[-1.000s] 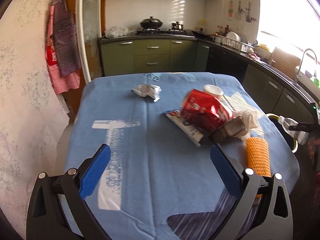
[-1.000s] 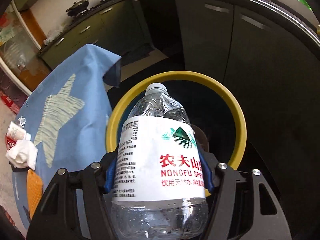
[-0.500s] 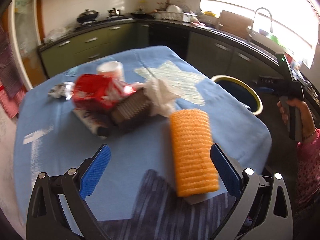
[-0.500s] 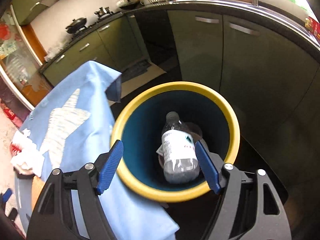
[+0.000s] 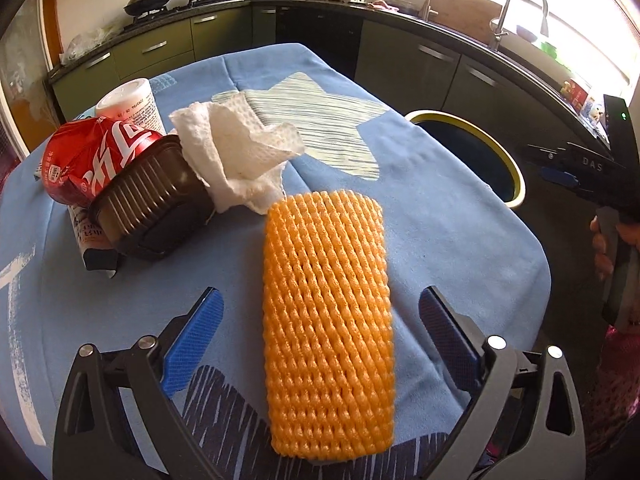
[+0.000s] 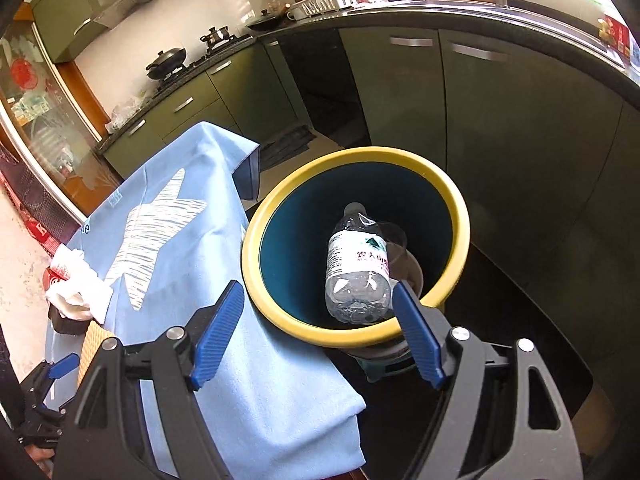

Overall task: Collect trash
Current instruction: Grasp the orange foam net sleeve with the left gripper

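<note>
An orange foam net sleeve point(image 5: 326, 320) lies on the blue tablecloth point(image 5: 440, 220), between the open fingers of my left gripper point(image 5: 320, 300). Beyond it sit a crumpled white paper towel point(image 5: 236, 160), a brown plastic tray point(image 5: 152, 208), a red wrapper point(image 5: 88, 156) and a white cup point(image 5: 132, 104). My right gripper point(image 6: 318, 292) is open and empty above the yellow-rimmed bin point(image 6: 460, 220), where a clear water bottle point(image 6: 356, 268) lies inside. The bin also shows in the left wrist view point(image 5: 508, 164).
Green kitchen cabinets point(image 6: 500, 120) curve behind the bin. The table edge point(image 6: 320, 360) hangs next to the bin rim. The right gripper body point(image 5: 612, 184) and the hand holding it show at the right of the left wrist view.
My right gripper opened and dropped the water bottle into the bin, then lifted away. My left gripper swung right and closed in on the orange foam net.
</note>
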